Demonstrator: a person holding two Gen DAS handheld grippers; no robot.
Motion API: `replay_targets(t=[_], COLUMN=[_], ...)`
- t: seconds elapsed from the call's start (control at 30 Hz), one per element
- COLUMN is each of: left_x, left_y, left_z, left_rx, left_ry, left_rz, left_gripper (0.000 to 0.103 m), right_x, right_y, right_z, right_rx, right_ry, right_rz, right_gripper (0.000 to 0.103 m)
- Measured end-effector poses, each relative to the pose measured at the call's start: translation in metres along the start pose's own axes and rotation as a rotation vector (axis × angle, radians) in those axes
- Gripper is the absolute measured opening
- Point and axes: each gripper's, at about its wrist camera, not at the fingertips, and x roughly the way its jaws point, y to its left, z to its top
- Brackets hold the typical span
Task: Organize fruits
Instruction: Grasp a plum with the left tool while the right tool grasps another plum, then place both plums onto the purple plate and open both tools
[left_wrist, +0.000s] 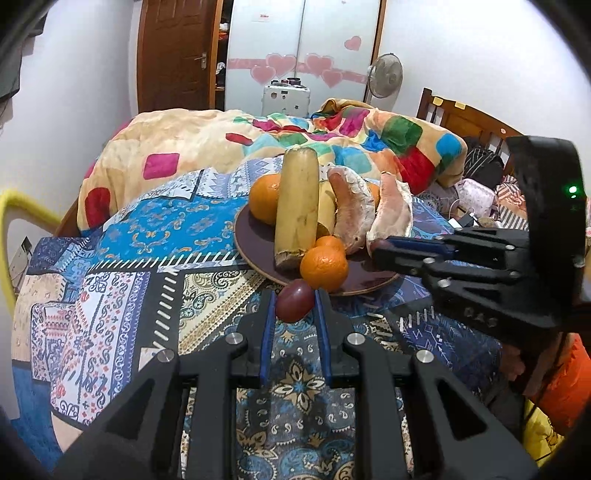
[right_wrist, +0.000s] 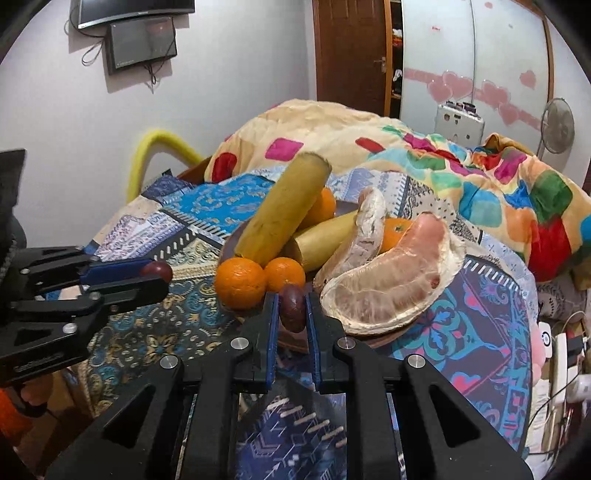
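Note:
A brown plate (left_wrist: 255, 243) on the patterned bedspread holds several oranges (left_wrist: 324, 268), two yellow-green cane pieces (left_wrist: 297, 206) and two peeled pomelo segments (left_wrist: 391, 212). My left gripper (left_wrist: 294, 301) is shut on a dark red grape (left_wrist: 294, 300) just in front of the plate's near rim. It also shows in the right wrist view (right_wrist: 159, 275). My right gripper (right_wrist: 291, 308) is shut on another dark red grape (right_wrist: 291, 306) over the plate's edge, next to the oranges (right_wrist: 240, 282) and the big pomelo segment (right_wrist: 391, 269). It reaches in from the right in the left wrist view (left_wrist: 380, 249).
A bunched colourful quilt (left_wrist: 221, 144) lies behind the plate. A yellow padded rail (left_wrist: 22, 206) stands at the bed's left edge. A wooden headboard (left_wrist: 465, 118) and clutter are at the right. Door, wardrobe and fan stand at the back.

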Motion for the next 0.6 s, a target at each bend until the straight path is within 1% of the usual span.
replay_targets(t=[0.07,0.1,0.17,0.2,0.23,0.4,0.6], left_x=[0.002,0.003,0.004,0.004,0.005,0.006,0.013], left_y=[-0.001,-0.002,-0.003,-0.004,-0.004,-0.012,-0.025], left_z=[0.002,0.002,0.004,0.004,0.005,0.012,0.029], left_rx=[0.006,0.008,0.012,0.012,0.012,0.023,0.044], left_ry=[0.000,0.000,0.000,0.000,0.001,-0.004,-0.014], left_rz=[-0.001,-0.001,-0.001,-0.002,-0.004,-0.009,-0.016], left_gripper=[0.020,0.020,0.020,0.020,0.020,0.020,0.020], right_x=[0.003,0.003,0.000,-0.003,-0.005,-0.019,-0.036], right_y=[0.001,0.001,0.001,0.001,0.000,-0.009,-0.023], right_z=[0.000,0.000,0.000,0.001,0.001,0.003,0.004], right_rx=[-0.006,-0.006,-0.006,-0.008,-0.008,0.019,0.042], right_ry=[0.014,0.015,0.004,-0.006,-0.016,-0.056,-0.102], right_rz=[0.007,0.011,0.018,0.017,0.013,0.014,-0.016], right_gripper=[0.014,0.016,0.024,0.030,0.032,0.033,0.033])
